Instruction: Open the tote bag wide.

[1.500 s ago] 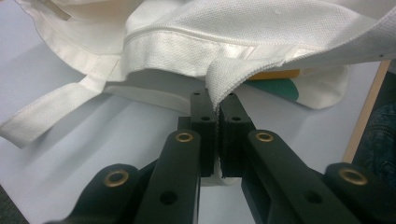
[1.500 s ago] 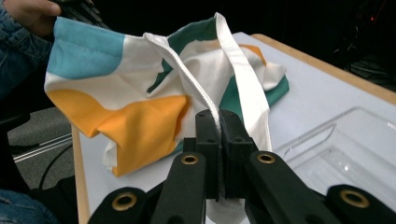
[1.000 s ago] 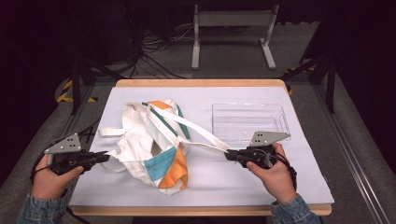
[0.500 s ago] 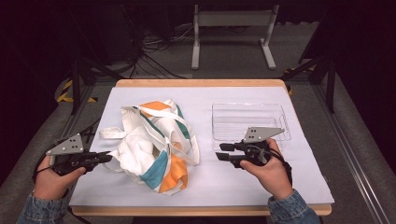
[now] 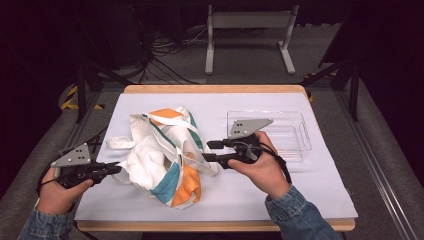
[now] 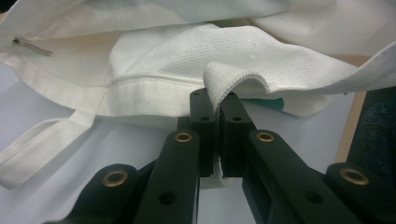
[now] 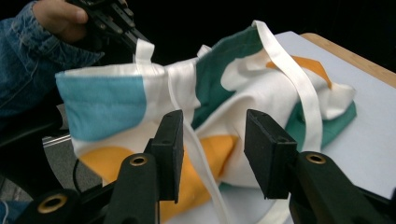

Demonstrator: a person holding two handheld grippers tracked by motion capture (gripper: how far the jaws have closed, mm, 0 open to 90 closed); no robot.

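A white tote bag (image 5: 165, 155) with orange, teal and blue patches lies crumpled on the white table sheet (image 5: 240, 195), left of centre. My left gripper (image 5: 116, 169) is at the bag's left edge, shut on a fold of its white fabric (image 6: 229, 77). The pinched cloth arches over the closed jaws in the left gripper view. My right gripper (image 5: 207, 151) hovers just right of the bag, open, with nothing between its fingers. In the right gripper view the bag (image 7: 196, 107) lies ahead of the open right gripper (image 7: 212, 154), and a white strap (image 7: 299, 88) runs across it.
A clear plastic tray (image 5: 285, 132) rests on the sheet at the right, behind my right hand. The wooden table edge (image 5: 215, 89) shows at the back. A metal stand (image 5: 247, 30) and cables lie on the dark floor beyond.
My right gripper let go of the bag's strap, opened, and moved left toward the bag. The strap fell back onto the bag. The left gripper stayed put.
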